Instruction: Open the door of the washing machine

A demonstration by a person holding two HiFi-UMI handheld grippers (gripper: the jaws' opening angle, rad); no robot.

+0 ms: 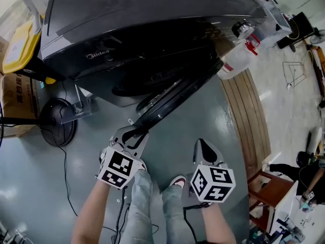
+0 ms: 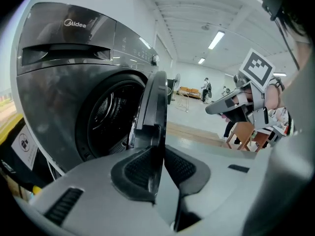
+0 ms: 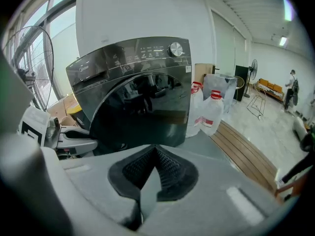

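Note:
A dark grey Midea front-loading washing machine (image 1: 127, 14) fills the upper part of the head view. Its round door (image 1: 177, 93) stands swung partly out from the front, and the drum opening (image 2: 106, 114) shows behind it. My left gripper (image 1: 134, 133) is shut on the door's free edge (image 2: 155, 102), which runs between the two dark pads (image 2: 140, 168). My right gripper (image 1: 203, 146) hovers apart to the right above the floor, shut with nothing in it (image 3: 156, 154). It faces the door's dark outer face (image 3: 142, 117).
A floor fan (image 1: 58, 121) and a cardboard box (image 1: 15, 100) stand left of the machine. Two plastic jugs with red caps (image 1: 238, 60) sit at its right, beside a wooden floor strip (image 1: 249, 116). A wooden chair (image 1: 274, 192) is at lower right. The person's legs are below the grippers.

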